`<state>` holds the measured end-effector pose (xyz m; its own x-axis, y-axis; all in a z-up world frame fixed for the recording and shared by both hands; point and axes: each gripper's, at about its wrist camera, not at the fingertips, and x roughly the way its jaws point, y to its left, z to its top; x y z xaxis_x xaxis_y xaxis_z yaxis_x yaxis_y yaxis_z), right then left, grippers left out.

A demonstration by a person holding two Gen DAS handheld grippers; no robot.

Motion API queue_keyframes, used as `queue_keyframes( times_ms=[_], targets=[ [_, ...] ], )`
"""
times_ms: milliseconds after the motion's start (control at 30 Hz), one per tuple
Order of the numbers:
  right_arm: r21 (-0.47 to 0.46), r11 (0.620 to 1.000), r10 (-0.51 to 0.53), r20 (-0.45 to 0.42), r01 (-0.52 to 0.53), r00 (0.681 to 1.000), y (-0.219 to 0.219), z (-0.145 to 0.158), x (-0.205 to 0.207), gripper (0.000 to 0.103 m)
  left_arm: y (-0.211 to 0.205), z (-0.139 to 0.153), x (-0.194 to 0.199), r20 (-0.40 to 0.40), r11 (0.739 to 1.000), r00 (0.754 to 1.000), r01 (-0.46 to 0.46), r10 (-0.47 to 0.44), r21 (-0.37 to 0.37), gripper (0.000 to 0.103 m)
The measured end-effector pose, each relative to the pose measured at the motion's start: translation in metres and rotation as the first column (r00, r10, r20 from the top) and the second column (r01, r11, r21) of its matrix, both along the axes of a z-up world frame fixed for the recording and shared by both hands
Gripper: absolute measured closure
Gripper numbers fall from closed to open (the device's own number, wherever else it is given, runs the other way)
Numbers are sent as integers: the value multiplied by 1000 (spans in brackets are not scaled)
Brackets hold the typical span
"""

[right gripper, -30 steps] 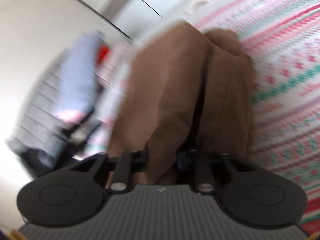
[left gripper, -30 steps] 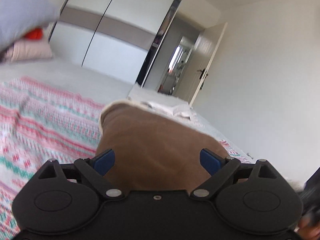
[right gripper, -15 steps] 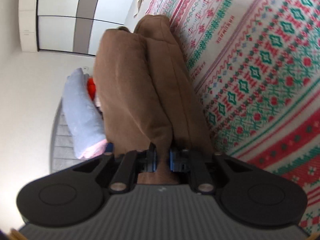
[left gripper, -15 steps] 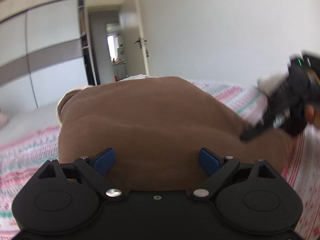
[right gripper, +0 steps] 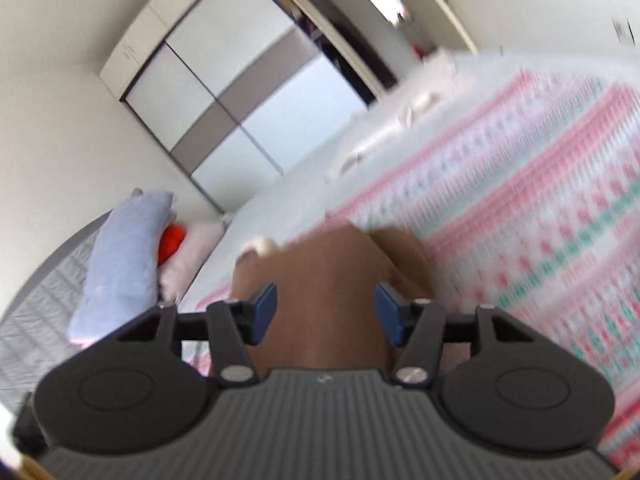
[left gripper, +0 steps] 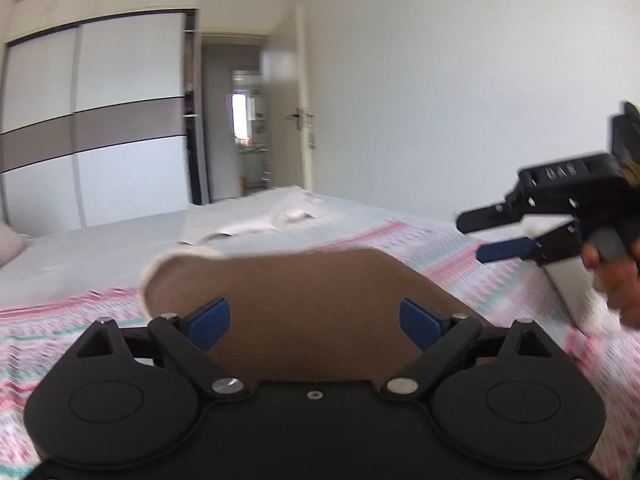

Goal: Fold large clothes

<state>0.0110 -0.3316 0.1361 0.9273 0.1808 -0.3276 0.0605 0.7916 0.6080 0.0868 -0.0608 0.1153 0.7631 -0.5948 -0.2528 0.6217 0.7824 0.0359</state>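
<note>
A folded brown garment point(left gripper: 304, 300) lies on the patterned pink, white and green bedspread point(left gripper: 460, 248). My left gripper point(left gripper: 314, 320) is open just above its near edge, the blue pads wide apart and holding nothing. In the right wrist view the same brown garment point(right gripper: 324, 280) lies below my right gripper point(right gripper: 326, 312), which is open with its blue pads apart. The right gripper also shows in the left wrist view point(left gripper: 488, 236), raised at the right, open, above the bedspread.
A white and grey sliding wardrobe point(left gripper: 100, 120) stands beyond the bed, with an open door point(left gripper: 304, 120) beside it. White cloth point(left gripper: 280, 216) lies at the far end of the bed. A blue pillow point(right gripper: 120, 256) and pink pillows sit at the left.
My right gripper has opened and let go of the brown garment, then lifted away to the right. The garment now lies lower and flatter on the bedspread. My left gripper stays open.
</note>
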Motion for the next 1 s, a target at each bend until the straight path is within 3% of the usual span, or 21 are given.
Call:
queue_keyframes(
  times_ms=[200, 300, 333, 400, 467, 533, 600, 800, 1000],
  targets=[
    [-147, 987, -54, 80, 66, 995, 44, -1, 72, 49, -28, 9, 79, 1, 992, 997, -80, 80, 103, 12],
    [-271, 958, -88, 44, 97, 995, 50, -25, 99, 50, -40, -6, 121, -17, 982, 992, -124, 128, 141, 15],
    [-283, 953, -106, 20, 107, 994, 46, -38, 107, 51, -45, -14, 135, -29, 973, 985, -163, 170, 166, 22],
    [-222, 967, -138, -43, 125, 990, 29, -66, 117, 51, -46, -34, 168, -96, 958, 966, -218, 239, 189, 23],
    [-97, 984, -158, -106, 148, 982, 7, -89, 125, 51, -38, -51, 189, -215, 968, 948, -206, 233, 142, 21],
    [55, 981, -175, -167, 187, 970, -17, -106, 129, 45, -42, -64, 195, -227, 966, 944, -211, 241, 150, 19],
    [187, 965, -148, -184, 183, 972, -32, -124, 131, 45, -45, -65, 195, -220, 965, 945, -211, 242, 156, 16],
    [197, 964, -145, -170, 178, 975, -32, -116, 121, 42, -23, -39, 176, -251, 967, 934, -241, 254, 81, 16],
    [153, 971, -160, -150, 183, 976, -38, -86, 94, 40, 14, -15, 112, -281, 965, 925, -259, 256, 26, 18]
  ],
)
